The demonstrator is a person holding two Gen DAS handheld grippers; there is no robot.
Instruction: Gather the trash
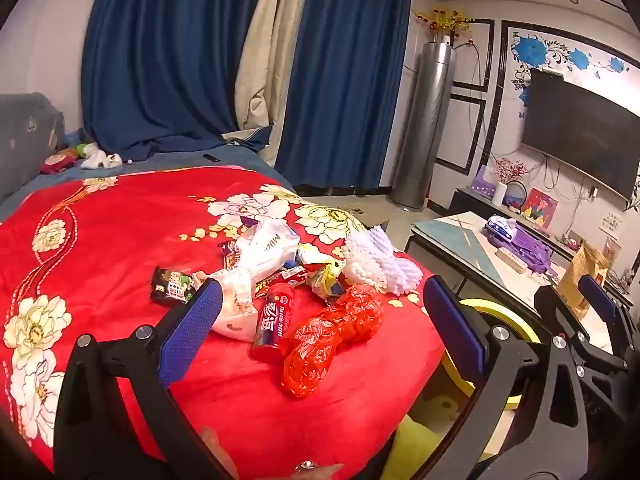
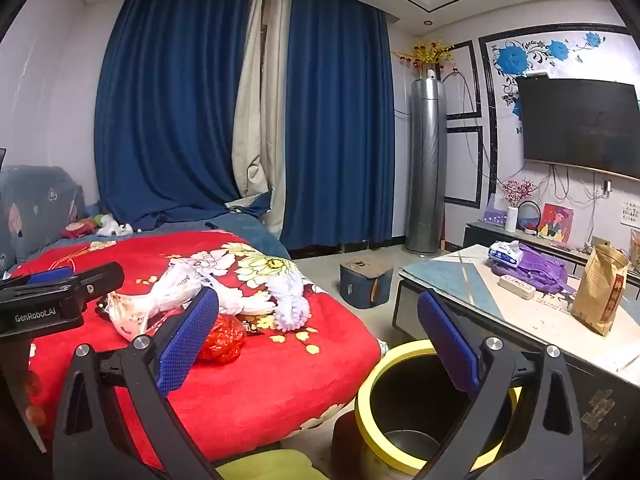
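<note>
A pile of trash lies on the red floral blanket: a red plastic bag, a red can, a white plastic bag, a dark snack wrapper and a white foam net. My left gripper is open and empty, just in front of the pile. My right gripper is open and empty, above the yellow-rimmed bin beside the bed. The red bag and white bag also show in the right wrist view.
A low table at the right holds a brown paper bag, a purple bag and a tissue pack. A dark stool stands on the floor. Blue curtains, a tower fan and a wall TV lie beyond.
</note>
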